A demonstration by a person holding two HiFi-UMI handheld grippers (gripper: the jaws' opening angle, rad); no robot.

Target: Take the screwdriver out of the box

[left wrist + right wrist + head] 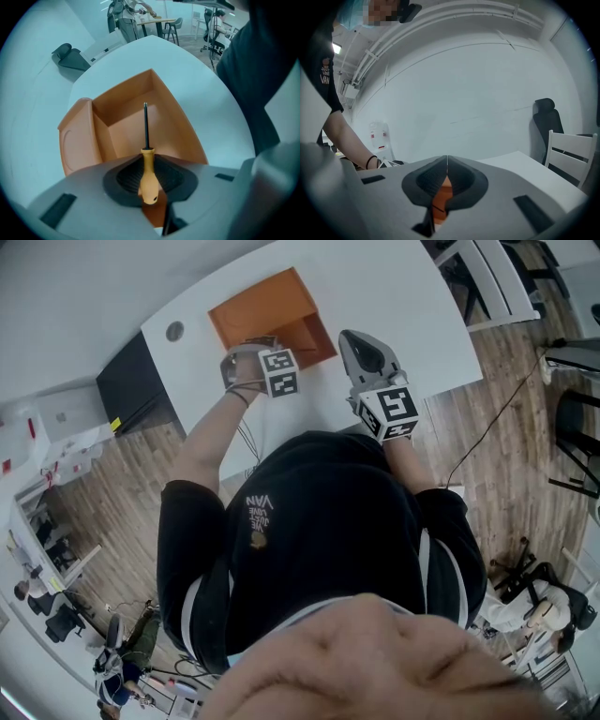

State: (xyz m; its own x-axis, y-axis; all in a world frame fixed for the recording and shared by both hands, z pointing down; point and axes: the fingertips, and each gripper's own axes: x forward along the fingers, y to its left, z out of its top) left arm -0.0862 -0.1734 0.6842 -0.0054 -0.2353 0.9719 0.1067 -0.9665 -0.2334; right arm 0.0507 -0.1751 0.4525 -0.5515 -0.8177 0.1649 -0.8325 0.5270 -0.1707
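Note:
An open orange box (267, 307) stands on the white table (403, 306). My left gripper (261, 343) points steeply down over the box's near side. In the left gripper view it (146, 158) is shut on the yellow handle of the screwdriver (149, 177). The thin black shaft reaches out over the inside of the box (126, 124), and its tip is free of the bottom. My right gripper (354, 338) lies almost level just right of the box. Its jaws (447, 161) meet at the tips with nothing held, and orange shows through the slit below them.
The box's flap (75, 136) folds out to the left. A round cable hole (174, 331) sits in the table left of the box. A dark cabinet (131, 385) stands beside the table's left edge; white chairs (487, 277) stand off its right end.

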